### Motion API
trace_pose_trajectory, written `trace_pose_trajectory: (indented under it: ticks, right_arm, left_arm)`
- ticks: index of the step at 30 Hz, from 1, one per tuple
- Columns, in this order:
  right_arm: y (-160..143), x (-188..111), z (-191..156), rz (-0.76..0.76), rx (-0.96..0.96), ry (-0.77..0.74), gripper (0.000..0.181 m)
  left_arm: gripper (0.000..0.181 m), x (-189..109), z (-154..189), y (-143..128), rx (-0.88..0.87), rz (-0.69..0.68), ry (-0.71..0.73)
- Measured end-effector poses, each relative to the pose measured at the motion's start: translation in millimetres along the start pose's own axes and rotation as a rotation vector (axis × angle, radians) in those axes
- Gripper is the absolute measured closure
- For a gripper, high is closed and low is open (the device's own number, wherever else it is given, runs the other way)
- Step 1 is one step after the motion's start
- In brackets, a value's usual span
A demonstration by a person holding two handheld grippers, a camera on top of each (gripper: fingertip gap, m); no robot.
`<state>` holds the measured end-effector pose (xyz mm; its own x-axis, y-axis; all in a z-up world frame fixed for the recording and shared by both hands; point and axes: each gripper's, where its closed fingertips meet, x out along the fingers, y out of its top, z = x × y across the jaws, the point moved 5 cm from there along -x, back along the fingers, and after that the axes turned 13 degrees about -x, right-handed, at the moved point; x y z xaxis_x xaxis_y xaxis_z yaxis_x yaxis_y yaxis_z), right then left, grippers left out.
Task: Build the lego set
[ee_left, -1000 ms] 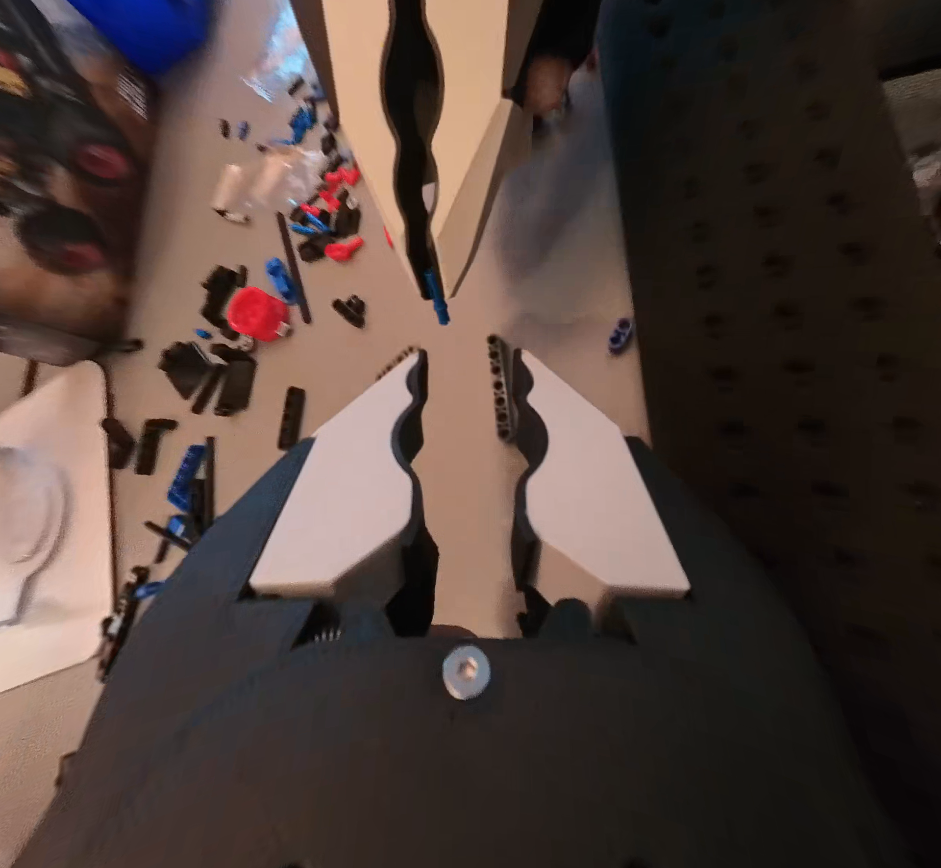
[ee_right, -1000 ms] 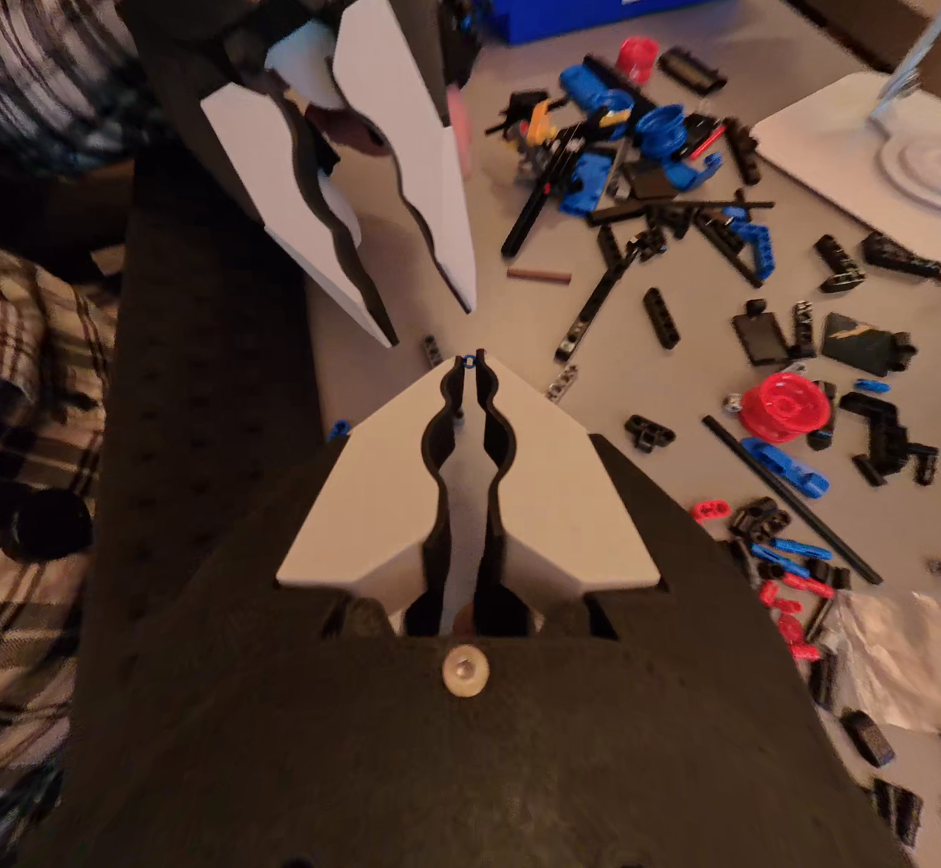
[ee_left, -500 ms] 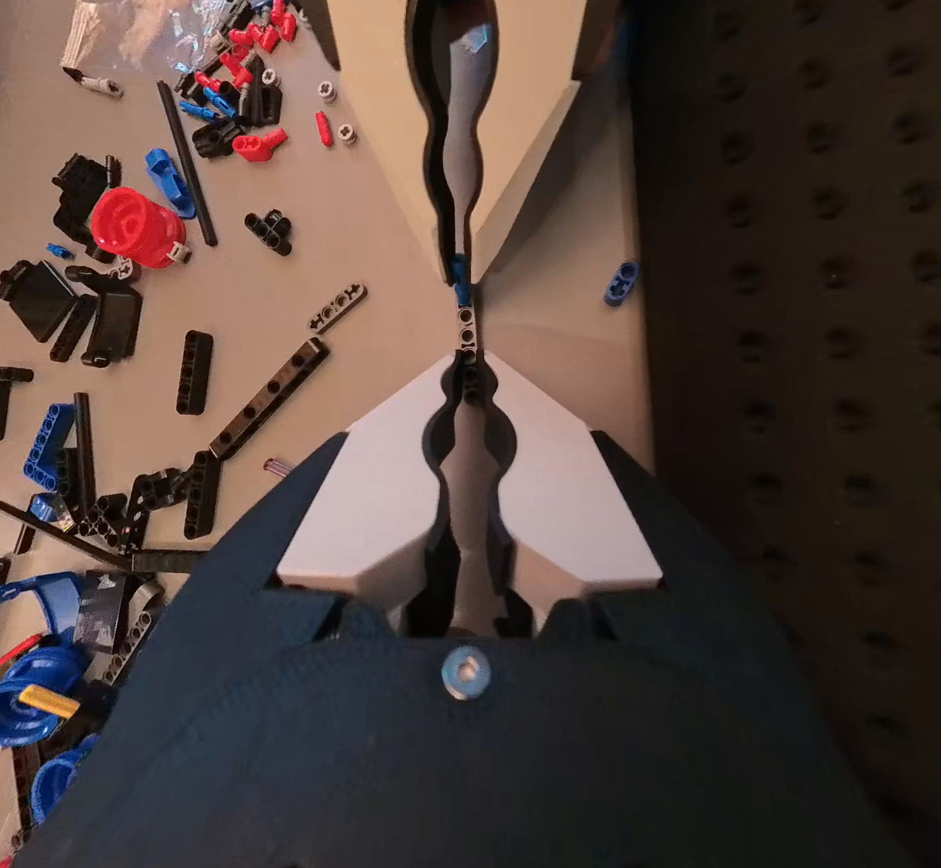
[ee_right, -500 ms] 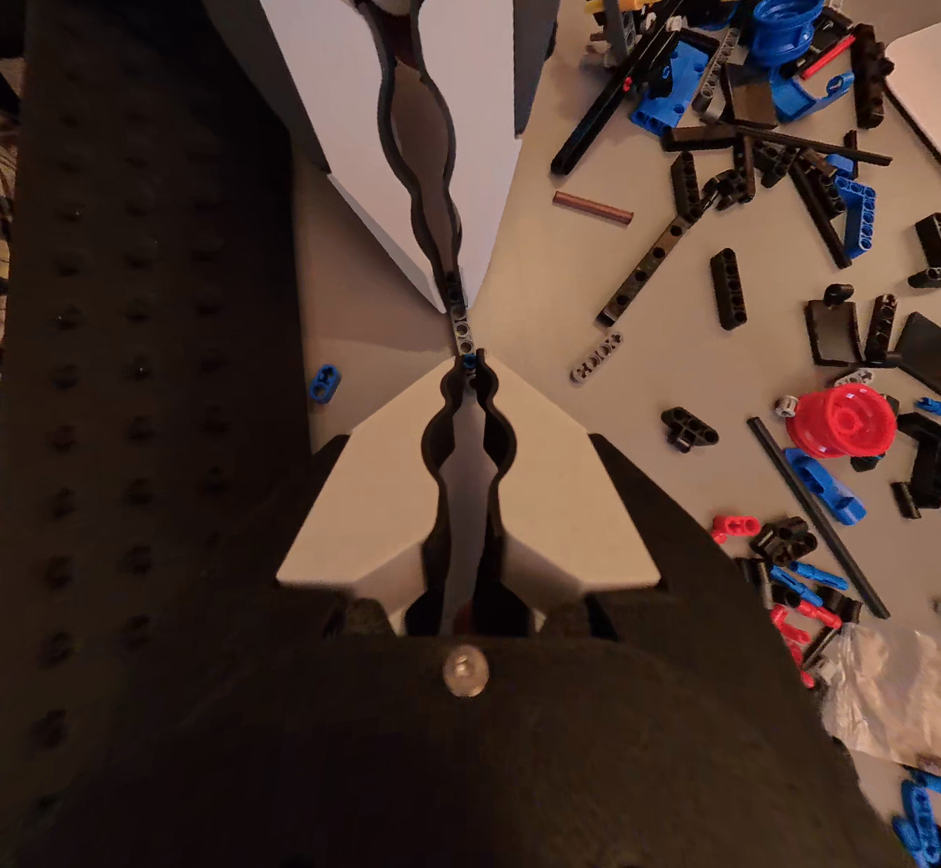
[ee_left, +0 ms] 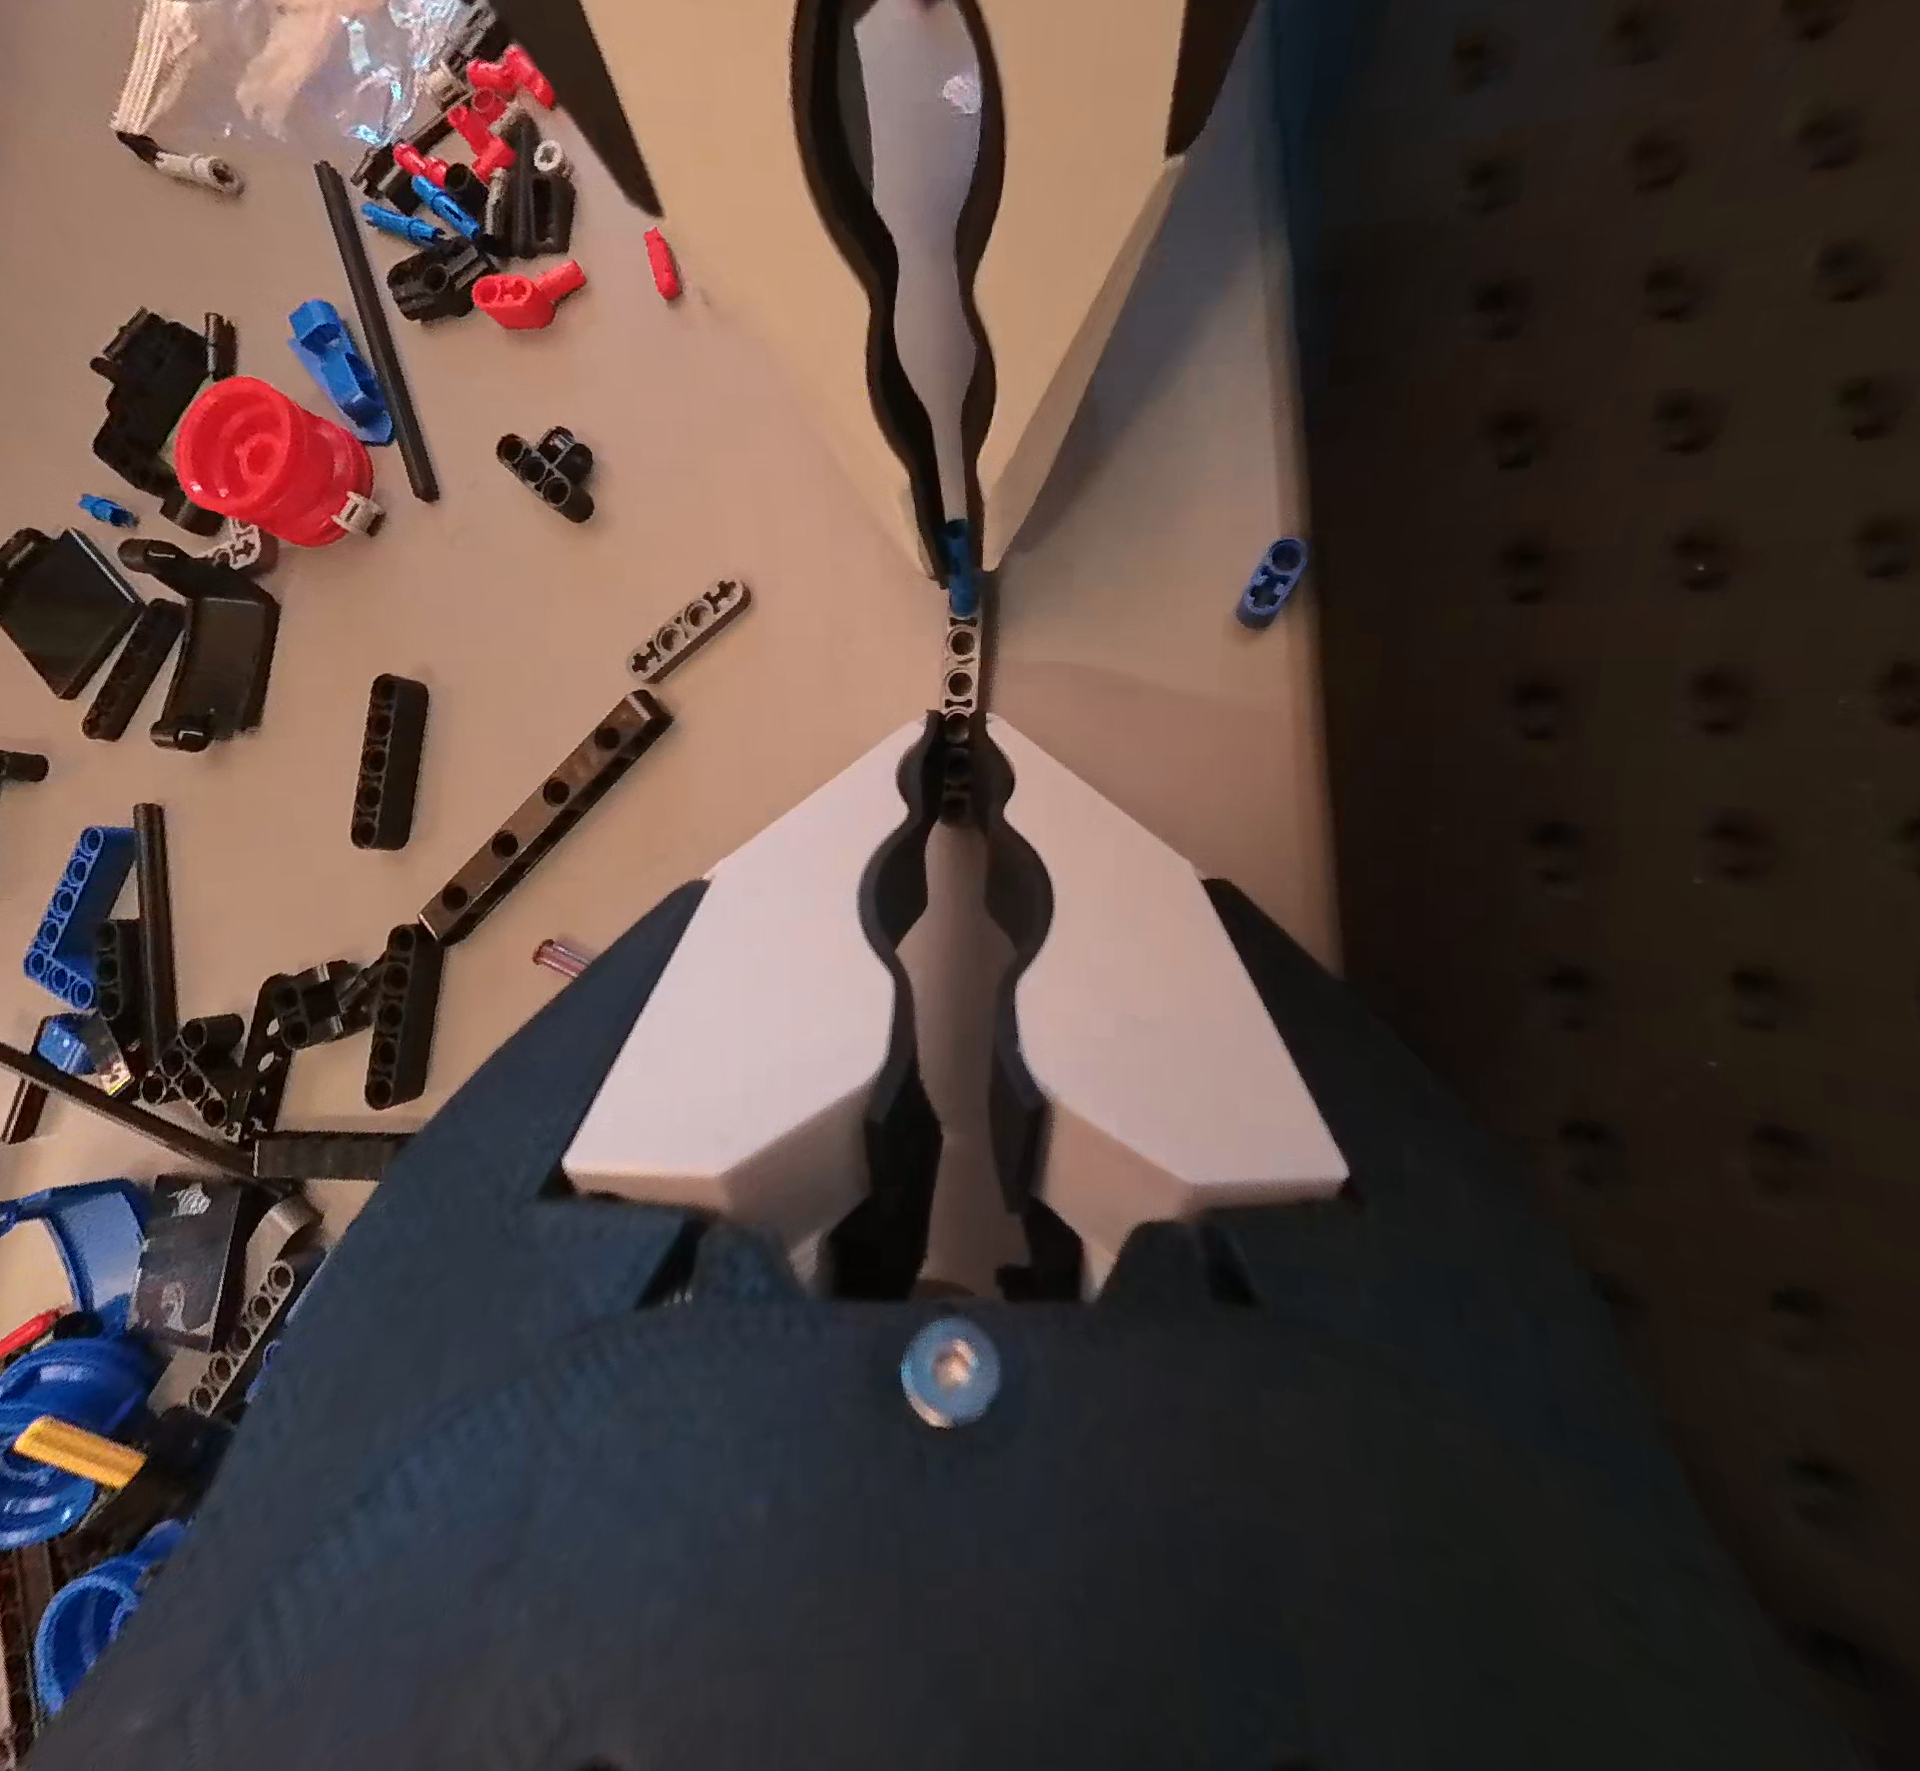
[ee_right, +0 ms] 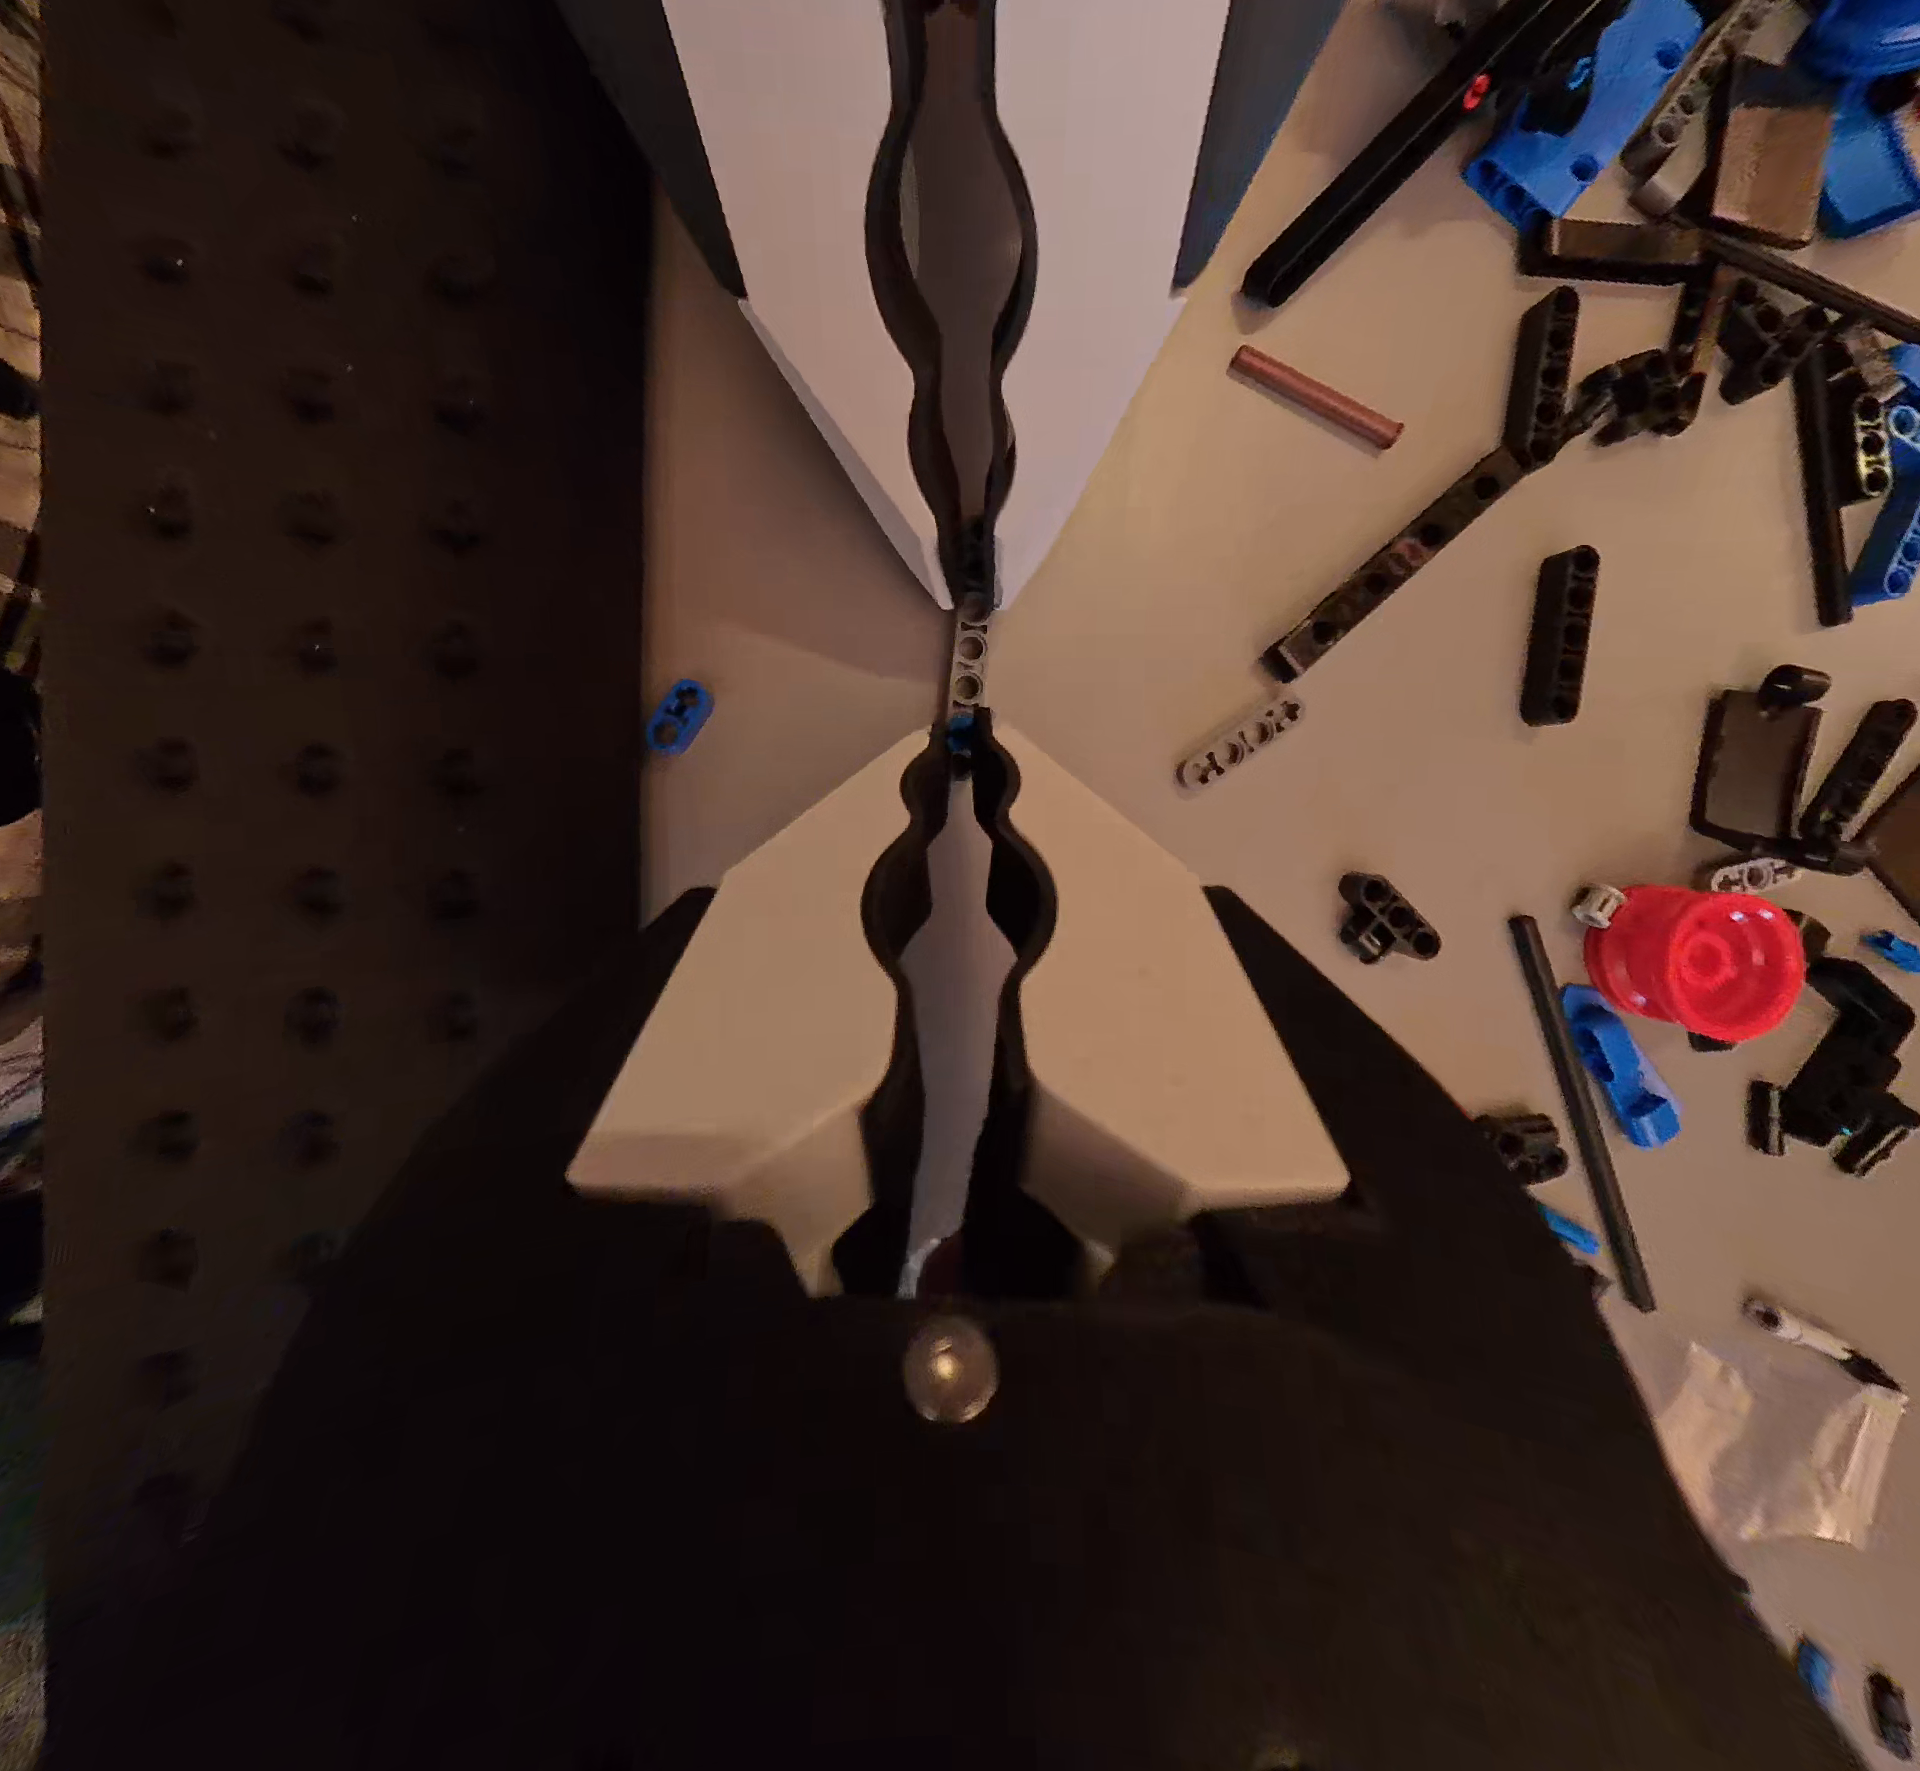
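In the left wrist view, my left gripper [ee_left: 961, 734] is shut on a short holed beam [ee_left: 961, 667], black inside the fingers and grey where it sticks out. My right gripper [ee_left: 961, 568] comes in from above, shut on a small blue pin [ee_left: 958, 568] whose tip meets the beam's free end. In the right wrist view, my right gripper [ee_right: 961, 734] pinches the blue pin [ee_right: 956, 736], and the beam [ee_right: 968, 667] runs up into the left gripper [ee_right: 971, 594]. Both are held just above the table, tip to tip.
Loose parts lie beside the grippers: a red wheel hub [ee_left: 272, 464] [ee_right: 1694, 973], a thin grey liftarm [ee_left: 691, 630] [ee_right: 1236, 745], a long black beam [ee_left: 551, 807], a small blue liftarm [ee_left: 1270, 568] [ee_right: 677, 713] and a clear bag [ee_left: 281, 48]. A dark perforated surface [ee_left: 1610, 786] borders the table. My left and right fingertips are right by each other.
A second ago my left gripper was open over the beam. It has shut on it, and the two grippers have come together tip to tip. The right kept the blue pin throughout.
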<state>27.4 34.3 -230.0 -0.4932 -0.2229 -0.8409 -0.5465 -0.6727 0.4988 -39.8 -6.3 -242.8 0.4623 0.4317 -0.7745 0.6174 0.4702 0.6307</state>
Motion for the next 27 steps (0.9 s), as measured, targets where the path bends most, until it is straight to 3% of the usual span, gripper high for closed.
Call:
trace_pose_trajectory:
  ticks: [5, 11, 25, 27]
  right_arm:
    - [2, 7, 1, -0.066, -0.037, 0.079, 0.180]
    - [1, 7, 3, -0.039, 0.008, 0.117, 0.180]
    - [-24, -24, 1, 0.017, 0.160, -0.121, 0.171]
    - [-29, -33, 1, 0.020, 0.184, -0.159, 0.169]
  left_arm:
    - [0.179, 1, 0, 0, 0.000, 0.002, -0.002]
    - [0.179, 1, 0, 1, 0.002, 0.001, -0.001]
    - [0.179, 2, -4, 3, 0.000, 0.001, 0.064]
    - [0.172, 1, -7, 4, 0.004, 0.007, 0.084]
